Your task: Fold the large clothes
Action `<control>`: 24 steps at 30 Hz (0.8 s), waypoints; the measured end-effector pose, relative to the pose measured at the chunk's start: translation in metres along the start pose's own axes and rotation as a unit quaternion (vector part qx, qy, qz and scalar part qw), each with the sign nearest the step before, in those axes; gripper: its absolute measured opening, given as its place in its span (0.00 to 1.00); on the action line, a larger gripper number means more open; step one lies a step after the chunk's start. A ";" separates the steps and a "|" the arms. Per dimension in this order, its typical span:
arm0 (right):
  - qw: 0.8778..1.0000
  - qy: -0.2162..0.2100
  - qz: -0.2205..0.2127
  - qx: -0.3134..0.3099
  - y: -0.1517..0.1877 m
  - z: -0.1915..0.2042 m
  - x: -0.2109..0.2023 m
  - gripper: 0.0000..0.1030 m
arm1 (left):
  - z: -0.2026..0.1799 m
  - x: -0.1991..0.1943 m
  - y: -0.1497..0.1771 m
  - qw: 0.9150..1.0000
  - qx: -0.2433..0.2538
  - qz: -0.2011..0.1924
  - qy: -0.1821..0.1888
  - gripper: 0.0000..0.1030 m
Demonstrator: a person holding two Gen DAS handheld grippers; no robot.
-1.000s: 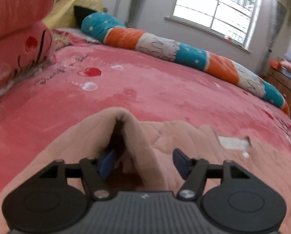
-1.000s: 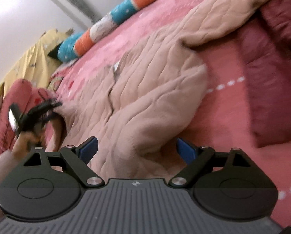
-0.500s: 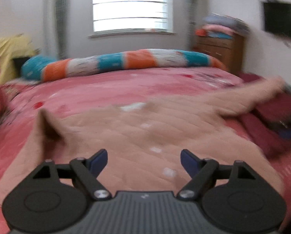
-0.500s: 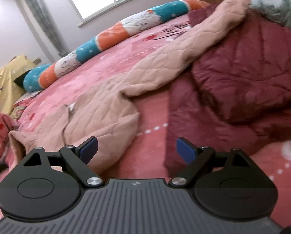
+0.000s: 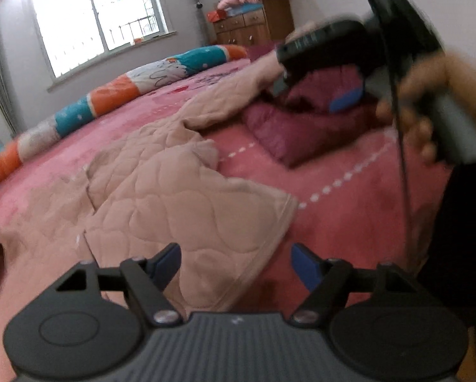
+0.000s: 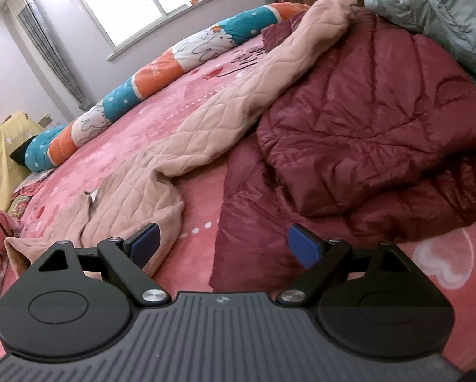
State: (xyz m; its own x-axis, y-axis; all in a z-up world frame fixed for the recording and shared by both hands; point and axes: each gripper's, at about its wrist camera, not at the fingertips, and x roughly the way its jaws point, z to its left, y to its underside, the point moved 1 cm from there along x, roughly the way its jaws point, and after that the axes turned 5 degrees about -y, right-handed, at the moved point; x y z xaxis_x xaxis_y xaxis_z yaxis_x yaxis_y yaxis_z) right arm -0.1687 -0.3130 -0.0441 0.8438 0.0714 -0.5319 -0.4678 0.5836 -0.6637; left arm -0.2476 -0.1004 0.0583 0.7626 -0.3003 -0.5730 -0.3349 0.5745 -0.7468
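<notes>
We see both grippers spread wide and holding nothing. Our left gripper (image 5: 234, 262) hovers over the near corner of the beige quilted garment (image 5: 174, 197), which lies flat on the pink bed cover (image 5: 349, 197); the folded lower edge of the garment runs beneath and between the blue pads (image 5: 303, 265), though we cannot tell whether they touch the cloth. From the left wrist view the garment stretches away toward the long striped bolster pillow (image 5: 110, 98), one sleeve reaching up onto the maroon quilted jacket (image 5: 301, 127). Our right gripper (image 6: 223, 243) sits above the bed cover in the gap between the two garments: the beige quilted garment (image 6: 206, 121) lies to its left, its bunched edge just beside the left pad (image 6: 144, 243), while the maroon quilted jacket (image 6: 365, 133) lies heaped to the right, its flat lower part just ahead of the right pad. The beige sleeve drapes across the jacket's top. In the left wrist view the right gripper (image 5: 314, 92) appears blurred above the jacket, held in our right hand (image 5: 429, 95).
</notes>
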 end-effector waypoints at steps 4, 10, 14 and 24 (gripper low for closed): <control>1.000 -0.004 0.007 0.019 -0.005 -0.017 -0.002 1.00 | -0.014 0.014 -0.005 0.998 0.032 -0.001 -0.050 0.66; 0.999 -0.028 0.016 0.018 -0.005 -0.018 -0.001 1.00 | -0.011 0.016 -0.013 0.995 0.049 -0.016 -0.089 0.60; 0.998 -0.046 0.024 -0.028 -0.003 -0.005 -0.003 1.00 | 0.021 0.003 -0.030 0.993 -0.040 -0.039 -0.104 0.58; 0.977 -0.116 0.052 -0.169 0.017 0.045 -0.003 1.00 | 0.131 0.016 -0.048 0.959 -0.248 -0.021 -0.138 0.58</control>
State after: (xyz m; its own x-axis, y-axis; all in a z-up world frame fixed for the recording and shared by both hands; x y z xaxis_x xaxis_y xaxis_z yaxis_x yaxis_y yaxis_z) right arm -0.1672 -0.2670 -0.0307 0.8061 0.3210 -0.4972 -0.5806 0.2664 -0.7694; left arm -0.1468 -0.0326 0.1293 0.8757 -0.0636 -0.4787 -0.4702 0.1130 -0.8753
